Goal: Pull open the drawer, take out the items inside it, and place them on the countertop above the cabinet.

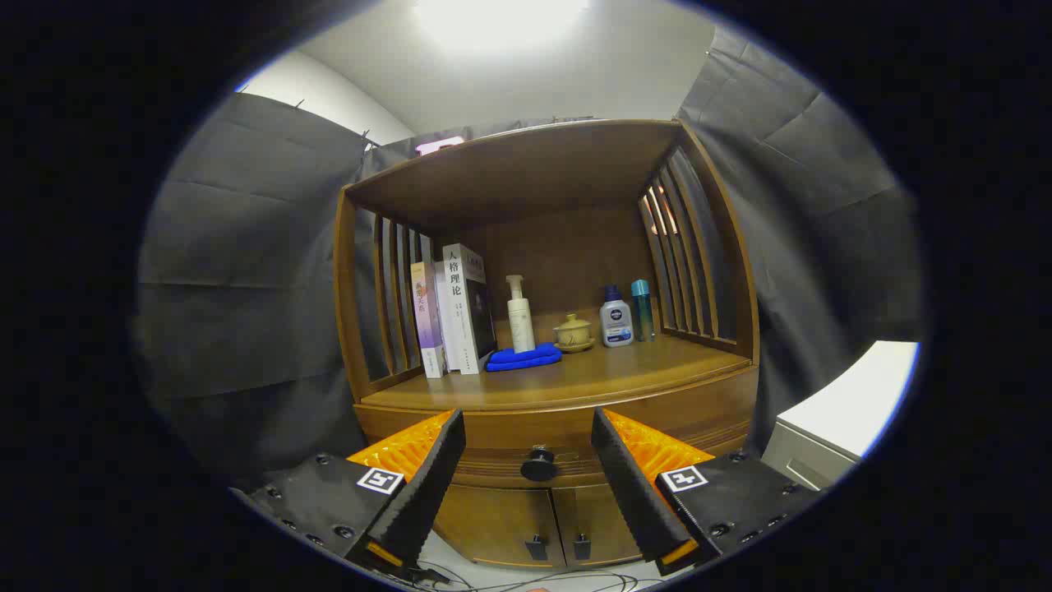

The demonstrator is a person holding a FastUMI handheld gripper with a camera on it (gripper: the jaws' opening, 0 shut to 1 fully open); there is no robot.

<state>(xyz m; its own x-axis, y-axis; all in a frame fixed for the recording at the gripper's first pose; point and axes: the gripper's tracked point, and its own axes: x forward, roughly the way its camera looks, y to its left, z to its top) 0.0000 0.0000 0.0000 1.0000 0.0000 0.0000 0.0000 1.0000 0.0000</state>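
Note:
A wooden cabinet stands ahead of me. Its drawer [493,460] sits closed under the countertop [592,374], with a round dark knob [539,465] in the middle of the drawer front. My gripper [530,485] is open, its two fingers spread wide to either side of the knob and a short way in front of it, touching nothing. What lies inside the drawer is hidden.
On the countertop stand several books [450,308], a white pump bottle [519,316], a folded blue cloth [523,358], a small lidded cup [573,332] and two small bottles [626,316]. Two lower doors [542,526] sit below the drawer. A white unit [838,427] stands right of the cabinet.

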